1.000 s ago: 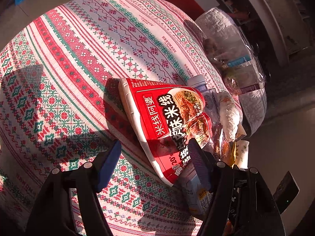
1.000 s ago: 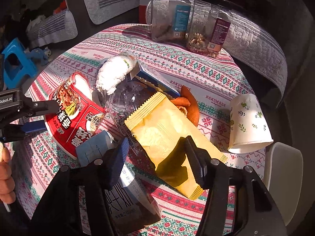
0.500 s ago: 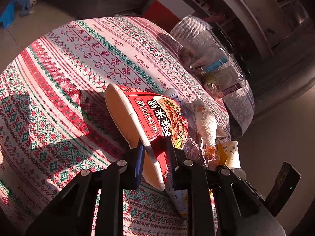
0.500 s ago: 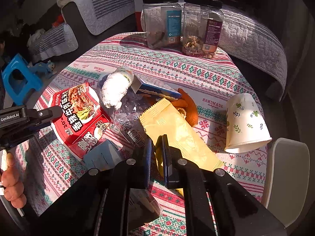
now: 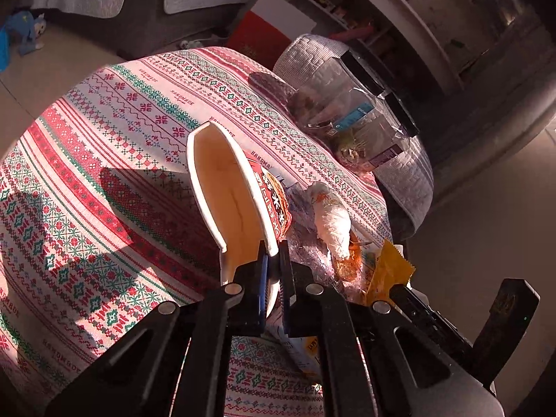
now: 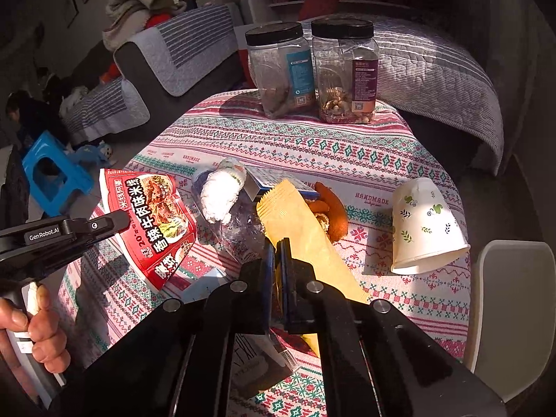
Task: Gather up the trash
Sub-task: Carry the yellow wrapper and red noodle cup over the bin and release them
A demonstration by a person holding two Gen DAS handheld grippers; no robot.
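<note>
Left gripper: fingers nearly closed, pinching the rim of the noodle bowl; its black body reads "GenRobot.AI" in the right wrist view.
Noodle bowl: red paper bowl tipped on edge over the left side of the table, cream inside facing the left camera; Chinese print on the outside, including "20" and large white characters.
Right gripper: fingers almost shut, clamped on the edge of the yellow wrapper.
Yellow wrapper: flat packet with a serrated end, lying over the pile mid-table; no print legible.
Pile: white wad, clear plastic, blue-edged box, orange peel, all touching.
Cup: white paper, leaf print, on its side, right of the pile and apart from it.
Jars: two clear, black-lidded, at the far edge; one teal label, one purple, text too small.
Tablecloth: red-green pattern, printed "HANDMADE".
</note>
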